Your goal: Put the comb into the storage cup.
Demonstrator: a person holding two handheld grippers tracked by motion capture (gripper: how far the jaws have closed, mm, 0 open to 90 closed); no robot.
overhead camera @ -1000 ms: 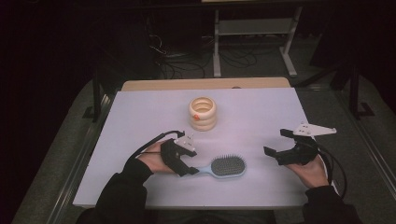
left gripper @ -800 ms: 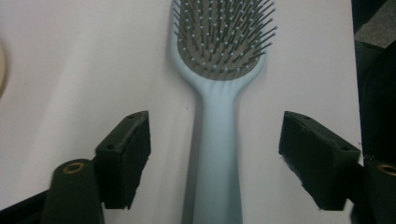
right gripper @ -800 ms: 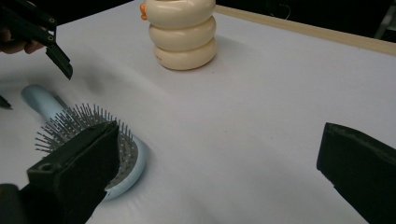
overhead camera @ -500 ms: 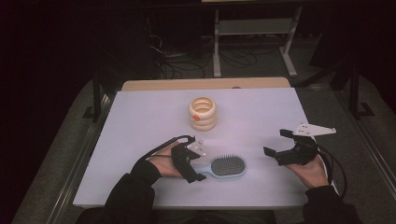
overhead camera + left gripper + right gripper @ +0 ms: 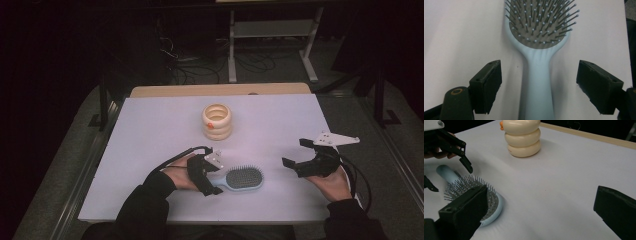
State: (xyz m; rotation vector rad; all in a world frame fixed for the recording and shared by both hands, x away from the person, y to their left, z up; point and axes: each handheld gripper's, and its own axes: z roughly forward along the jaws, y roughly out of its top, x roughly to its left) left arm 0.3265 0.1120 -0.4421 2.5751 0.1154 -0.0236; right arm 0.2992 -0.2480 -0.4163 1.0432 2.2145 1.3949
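Hairbrush [image 5: 241, 179] lies bristles-up on the white table [image 5: 150, 130], near its front edge, handle pointing toward the left gripper [image 5: 214, 176]. Since a second ago that gripper has moved right along the table; its jaws now stand apart on either side of the pale blue handle, not touching it. Right gripper [image 5: 296, 156] has stayed put, jaws apart. Cream stacked rings [image 5: 217, 121] sit unmoved behind.

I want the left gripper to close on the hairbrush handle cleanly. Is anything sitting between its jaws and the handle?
Nothing visible. The left gripper is open, its jaws on either side of the pale blue hairbrush handle, with bare white table in both gaps.
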